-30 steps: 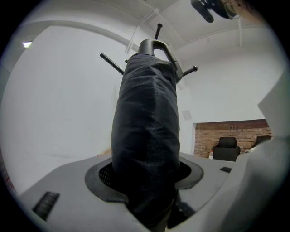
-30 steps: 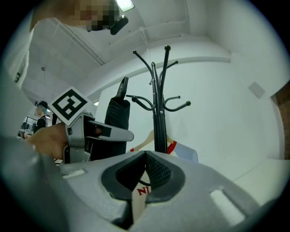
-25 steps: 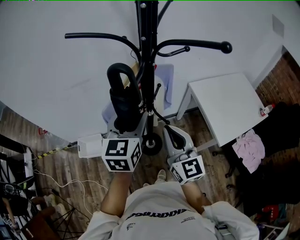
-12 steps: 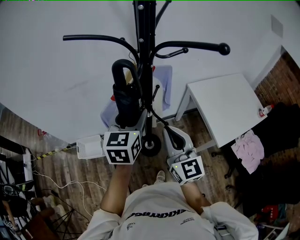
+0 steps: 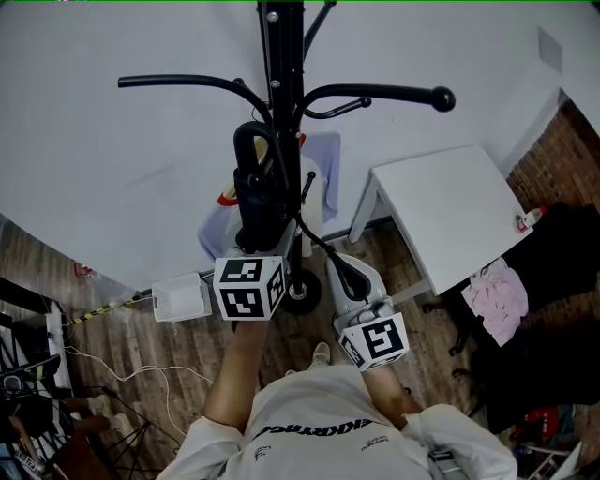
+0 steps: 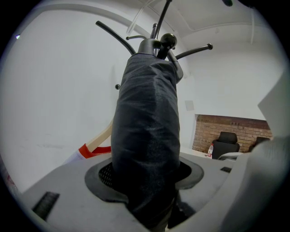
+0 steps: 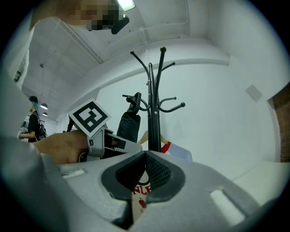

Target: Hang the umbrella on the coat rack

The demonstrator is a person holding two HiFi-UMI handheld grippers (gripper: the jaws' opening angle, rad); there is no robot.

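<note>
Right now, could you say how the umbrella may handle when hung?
The umbrella stands straight above the left gripper, so probably stiff. Its fabric looks wrinkled and soft, possibly slippery. Its hooked handle should catch a coat rack arm, perhaps swinging.

A white table (image 5: pixel 441 211) stands against the white wall (image 5: pixel 112 178) ahead of you. Left of the table, wood-plank floor (image 5: pixel 178 347) runs beneath you, carrying a white box (image 5: pixel 180 298) and loose cables (image 5: pixel 122 375), both well apart from the table. A small bottle (image 5: pixel 530 221) sits at the table's right corner. Just right of the table, a pink cloth (image 5: pixel 499 295) lies on dark furniture. Beyond the table's right side, a brick wall (image 5: pixel 572 150) begins. High above the table's level, a ceiling light (image 7: pixel 125 4) glows.
</note>
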